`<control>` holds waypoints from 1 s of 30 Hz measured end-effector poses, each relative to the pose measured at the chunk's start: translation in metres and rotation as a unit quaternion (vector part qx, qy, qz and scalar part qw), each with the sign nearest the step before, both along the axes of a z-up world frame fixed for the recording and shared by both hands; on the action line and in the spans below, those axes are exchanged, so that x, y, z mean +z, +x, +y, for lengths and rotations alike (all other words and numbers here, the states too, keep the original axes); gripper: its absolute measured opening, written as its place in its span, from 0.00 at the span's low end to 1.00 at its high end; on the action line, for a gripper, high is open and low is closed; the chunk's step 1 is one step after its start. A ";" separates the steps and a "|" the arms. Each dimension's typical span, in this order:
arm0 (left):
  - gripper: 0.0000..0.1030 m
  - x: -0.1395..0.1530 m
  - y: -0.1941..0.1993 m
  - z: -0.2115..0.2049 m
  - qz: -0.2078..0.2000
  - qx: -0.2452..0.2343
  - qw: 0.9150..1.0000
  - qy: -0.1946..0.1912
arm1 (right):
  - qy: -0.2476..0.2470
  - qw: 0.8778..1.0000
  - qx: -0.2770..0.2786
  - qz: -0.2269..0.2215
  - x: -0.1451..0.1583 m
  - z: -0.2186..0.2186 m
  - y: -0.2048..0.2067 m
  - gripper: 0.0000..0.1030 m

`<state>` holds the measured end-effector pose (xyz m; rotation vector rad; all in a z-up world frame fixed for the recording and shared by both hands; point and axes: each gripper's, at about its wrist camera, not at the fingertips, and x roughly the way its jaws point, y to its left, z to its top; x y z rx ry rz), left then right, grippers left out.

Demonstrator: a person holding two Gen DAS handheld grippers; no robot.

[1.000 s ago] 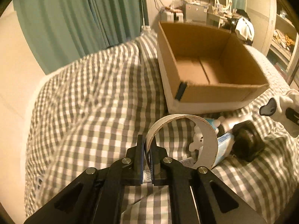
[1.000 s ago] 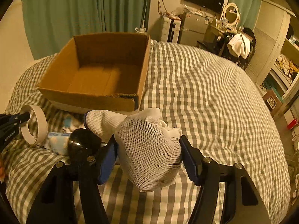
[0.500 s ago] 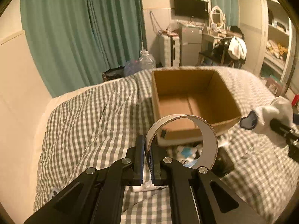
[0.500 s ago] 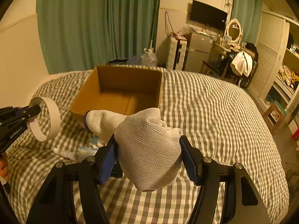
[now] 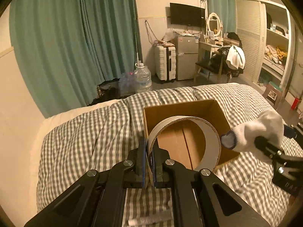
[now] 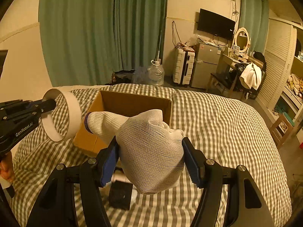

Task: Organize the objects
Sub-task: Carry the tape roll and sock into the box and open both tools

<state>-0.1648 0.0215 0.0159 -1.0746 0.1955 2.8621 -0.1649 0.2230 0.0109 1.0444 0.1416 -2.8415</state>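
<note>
1. Presently both items are being carried to the cardboard box [image 5: 208, 109], a judgement from how each hangs near its open top; the box looks empty inside.
2. Clamped on the rim of a white tape ring [image 5: 184, 143], the left tool [image 5: 149, 162] has its jaws nearly together and holds the ring upright in the air, in front of the box's near-left corner.
3. Squeezing a bunched white glove [image 6: 151, 151] between widely spread jaws, the right tool [image 6: 150, 158] holds it above the bed just short of the box's near wall; the blue-edged cuff points left.
4. Next, each tool probably needs to travel forward over the opening and then part its jaws, one at a time so the two do not collide.
5. Underneath lies a bed with a grey-and-white checked duvet [image 6: 217, 124]; a dark object [image 6: 121, 194] and a small tube [image 5: 149, 220] are on it, unpacked.
6. Beyond are green curtains [image 5: 75, 37], a wall television [image 6: 215, 24], a white suitcase [image 5: 165, 64], a small fridge [image 6: 205, 66] and a water jug [image 6: 156, 72].
</note>
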 end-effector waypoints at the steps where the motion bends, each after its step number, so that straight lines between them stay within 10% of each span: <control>1: 0.05 -0.001 -0.007 0.002 0.000 -0.002 1.000 -0.001 | -0.001 1.000 0.001 0.000 -0.002 0.000 -0.007 0.62; 30: 0.11 -0.070 -0.134 0.034 -0.060 -0.046 0.997 -0.008 | 0.002 0.995 0.047 -0.085 -0.107 -0.019 -0.107 0.73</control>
